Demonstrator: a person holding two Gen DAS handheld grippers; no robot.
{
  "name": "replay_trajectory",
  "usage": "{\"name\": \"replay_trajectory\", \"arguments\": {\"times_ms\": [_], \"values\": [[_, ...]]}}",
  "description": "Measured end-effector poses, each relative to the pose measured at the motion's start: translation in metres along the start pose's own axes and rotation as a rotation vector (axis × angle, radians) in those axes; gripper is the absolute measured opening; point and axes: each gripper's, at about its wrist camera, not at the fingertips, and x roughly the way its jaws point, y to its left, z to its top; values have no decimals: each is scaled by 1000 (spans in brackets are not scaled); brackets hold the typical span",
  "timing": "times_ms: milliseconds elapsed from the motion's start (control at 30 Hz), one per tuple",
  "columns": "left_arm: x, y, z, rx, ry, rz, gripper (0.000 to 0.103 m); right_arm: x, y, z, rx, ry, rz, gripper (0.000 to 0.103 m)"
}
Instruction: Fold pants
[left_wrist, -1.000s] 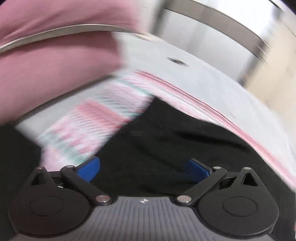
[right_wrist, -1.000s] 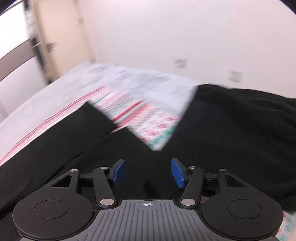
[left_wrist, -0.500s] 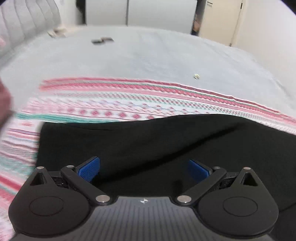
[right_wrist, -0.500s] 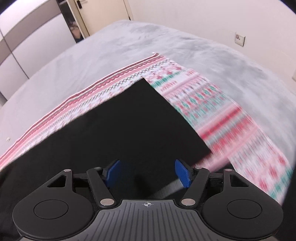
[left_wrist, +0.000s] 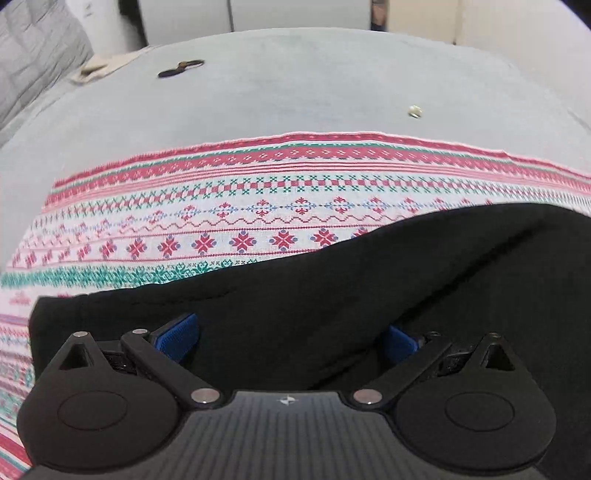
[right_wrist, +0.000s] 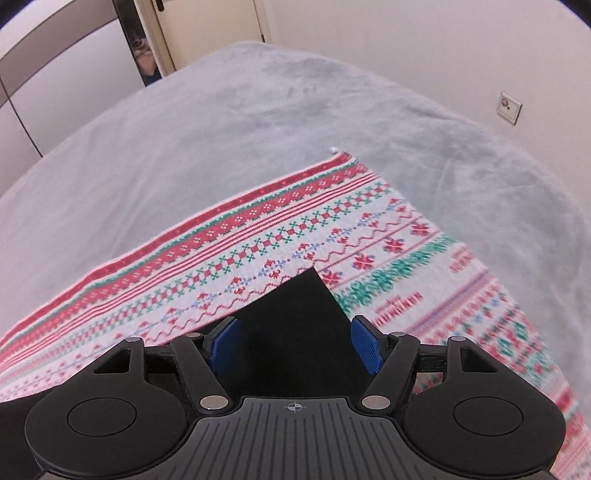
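Black pants (left_wrist: 332, 291) lie flat on a red, green and white patterned cloth (left_wrist: 221, 206) spread over a grey bed. My left gripper (left_wrist: 288, 338) is open just above the pants near their left end, blue pads wide apart. In the right wrist view a corner of the pants (right_wrist: 295, 317) points away between the blue pads. My right gripper (right_wrist: 294, 343) is open and hovers over that corner. Neither gripper holds fabric.
The grey bed cover (left_wrist: 295, 81) extends beyond the patterned cloth (right_wrist: 332, 221). A small dark object (left_wrist: 179, 69) and a small pale speck (left_wrist: 414, 110) lie on the bed. A quilted headboard (left_wrist: 33, 66) is at left. Walls, a door (right_wrist: 207, 29) and a wall socket (right_wrist: 509, 107) stand behind.
Both views have swung and steadied low over the bed. The right gripper has drawn back to the pants' corner. Both grippers stay open.
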Motion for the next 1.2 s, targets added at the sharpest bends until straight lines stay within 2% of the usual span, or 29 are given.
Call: {"name": "replay_trajectory", "arguments": {"times_ms": [100,167,200,233,300,333,367,467,533,600,667,767,833,867,900,933,1000,1033,1067,1100,1133,1200], "values": [[2,-3,7,17,-8,2,103,10,7,-2,-41,-34,-24,65],[2,-7,11,29,-19,-33,100,16,9,-3,-71,-46,-57,36],[1,-9,13,44,-21,-38,97,17,9,-4,-82,-57,-71,28],[0,-11,14,57,-24,-44,89,17,9,-3,-90,-64,-68,15],[-2,-13,15,79,-33,-44,75,16,8,-3,-114,-69,-60,6],[-1,-15,17,86,-38,-27,60,13,7,-4,-123,-77,-61,5],[0,-16,18,90,-38,-11,40,11,7,-4,-126,-88,-58,4],[-5,-27,19,126,-56,73,32,1,10,-6,-146,-126,-71,3],[-22,-33,17,133,-102,114,32,-8,18,-7,-163,-148,-94,3],[-54,-30,12,113,-184,105,32,-27,28,-4,-184,-187,-104,3],[-96,-19,-1,78,-244,61,32,-63,30,1,-183,-268,-51,3],[-169,-14,-53,124,-308,47,33,-141,12,-11,-182,-425,72,3],[-204,-8,-102,119,-287,-17,35,-194,-16,-40,-210,-511,143,3],[-215,-4,-129,104,-247,-52,43,-221,-37,-64,-241,-553,174,3],[-218,2,-154,90,-181,-83,48,-240,-56,-87,-268,-572,194,3],[-215,7,-174,78,-117,-111,57,-253,-80,-113,-299,-555,197,3],[-211,19,-205,21,-41,-118,60,-251,-115,-155,-348,-423,153,4],[-213,31,-219,-51,-16,-120,60,-243,-133,-176,-341,-322,123,7],[-219,44,-228,-130,-10,-139,60,-236,-149,-195,-321,-232,110,12],[-225,58,-236,-219,-18,-172,61,-236,-161,-213,-306,-196,109,12],[-232,72,-240,-300,-43,-204,63,-241,-171,-227,-293,-201,111,15],[-246,90,-240,-409,-111,-213,69,-255,-183,-246,-241,-216,136,24]]}}
